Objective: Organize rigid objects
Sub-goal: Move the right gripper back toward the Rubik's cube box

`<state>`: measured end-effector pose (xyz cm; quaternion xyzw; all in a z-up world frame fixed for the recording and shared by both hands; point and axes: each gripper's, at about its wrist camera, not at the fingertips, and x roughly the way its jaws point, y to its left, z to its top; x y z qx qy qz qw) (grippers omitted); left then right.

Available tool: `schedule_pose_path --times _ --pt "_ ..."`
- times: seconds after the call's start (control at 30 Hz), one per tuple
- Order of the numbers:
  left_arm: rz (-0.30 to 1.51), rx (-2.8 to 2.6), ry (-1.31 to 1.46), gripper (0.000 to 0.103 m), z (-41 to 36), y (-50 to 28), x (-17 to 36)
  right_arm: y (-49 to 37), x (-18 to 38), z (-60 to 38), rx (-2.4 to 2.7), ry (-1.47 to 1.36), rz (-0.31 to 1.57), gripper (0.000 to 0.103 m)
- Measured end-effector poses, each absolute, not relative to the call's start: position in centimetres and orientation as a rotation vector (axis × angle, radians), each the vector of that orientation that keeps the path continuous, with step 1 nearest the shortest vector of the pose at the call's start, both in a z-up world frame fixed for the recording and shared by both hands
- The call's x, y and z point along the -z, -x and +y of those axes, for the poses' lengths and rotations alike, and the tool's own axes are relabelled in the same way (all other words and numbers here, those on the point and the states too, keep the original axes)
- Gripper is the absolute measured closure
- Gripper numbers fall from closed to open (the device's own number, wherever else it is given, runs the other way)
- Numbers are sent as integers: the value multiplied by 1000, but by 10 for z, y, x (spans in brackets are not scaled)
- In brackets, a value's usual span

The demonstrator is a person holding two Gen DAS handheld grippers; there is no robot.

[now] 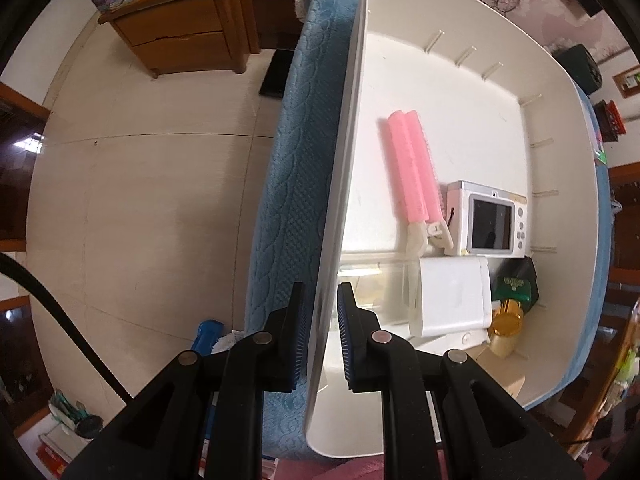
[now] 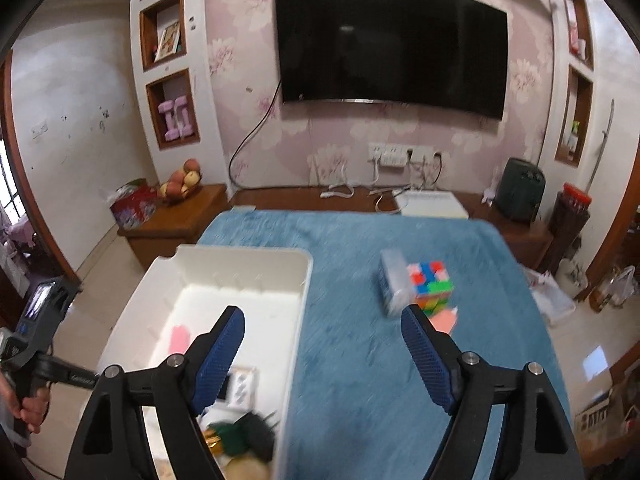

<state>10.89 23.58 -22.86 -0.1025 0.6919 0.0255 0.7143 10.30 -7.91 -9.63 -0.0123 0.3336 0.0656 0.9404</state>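
Observation:
A white plastic bin (image 1: 560,168) sits on a blue blanket (image 1: 292,160). In it lie a pink hair clip (image 1: 412,168), a small white camera (image 1: 490,220), a white box (image 1: 454,294), a green-black box (image 1: 516,286) and a gold jar (image 1: 506,326). My left gripper (image 1: 322,336) is shut on the bin's left wall. My right gripper (image 2: 322,354) is open and empty above the blanket (image 2: 360,360), next to the bin (image 2: 296,280). A colourful puzzle cube (image 2: 434,286) and a clear box (image 2: 394,284) lie ahead of it on the blanket.
A pink item (image 2: 444,320) lies by the cube. Wooden cabinets (image 1: 180,28) stand on the tiled floor left of the blanket. A TV (image 2: 390,42) hangs on the far wall above a low wooden bench (image 2: 280,196).

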Motion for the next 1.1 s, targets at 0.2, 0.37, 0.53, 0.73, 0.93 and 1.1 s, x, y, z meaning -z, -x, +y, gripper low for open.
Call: schedule_pose_path --times 0.2,0.37,0.53,0.73,0.93,1.1 --pt "1549 -108 187 87 228 -112 230 -139 103 -103 -112 42 637 22" --pt "1568 -179 177 87 224 -116 235 -169 121 -123 -117 22 625 22" --pt "1576 -238 154 87 216 -126 241 -202 155 -143 -112 -47 653 22" --pt "1547 -288 128 87 203 -128 240 -227 189 -146 -119 -48 670 22" --pt "1541 -319 114 86 199 -130 239 -243 211 -146 -147 -30 704 28" --pt "1543 -343 118 85 197 -129 238 -249 220 -147 -156 -41 730 33"
